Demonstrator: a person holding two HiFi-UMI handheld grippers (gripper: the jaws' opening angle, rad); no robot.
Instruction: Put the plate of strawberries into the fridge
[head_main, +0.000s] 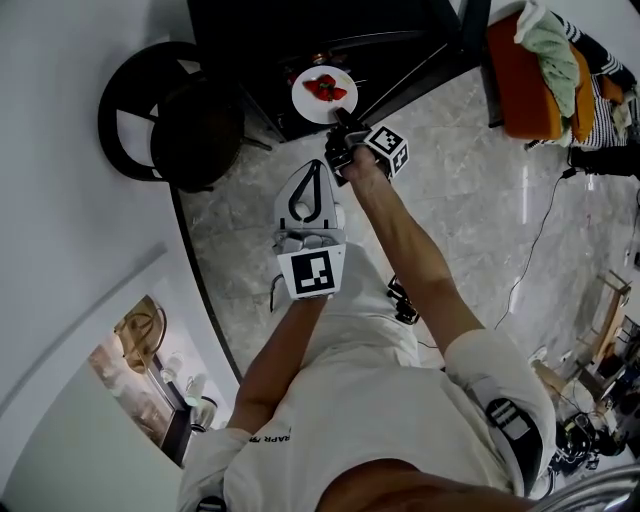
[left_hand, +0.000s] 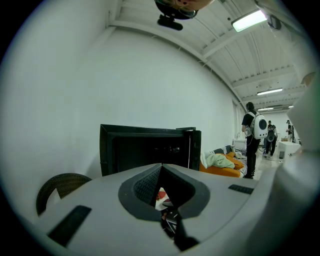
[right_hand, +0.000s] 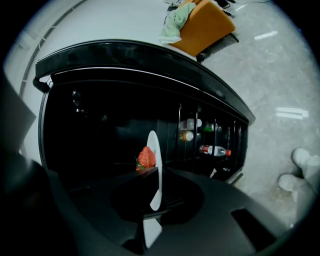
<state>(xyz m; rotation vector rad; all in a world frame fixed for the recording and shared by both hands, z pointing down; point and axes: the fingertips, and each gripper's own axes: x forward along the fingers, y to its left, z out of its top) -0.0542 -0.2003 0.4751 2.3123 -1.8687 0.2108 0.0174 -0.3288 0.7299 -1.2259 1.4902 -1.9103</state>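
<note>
Right gripper view, right tool (right_hand: 154, 175) clamps edge-on plate (right_hand: 155, 147), left tool (head_main: 317, 168) closed, fridge (right_hand: 120, 107) dark

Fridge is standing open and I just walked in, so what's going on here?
A person works with a gripper in each hand. The right gripper is shut on the rim of a white plate of strawberries, holding it at the mouth of the open black fridge; the plate is not yet released. The left gripper hangs back, jaws together with nothing in them.
</note>
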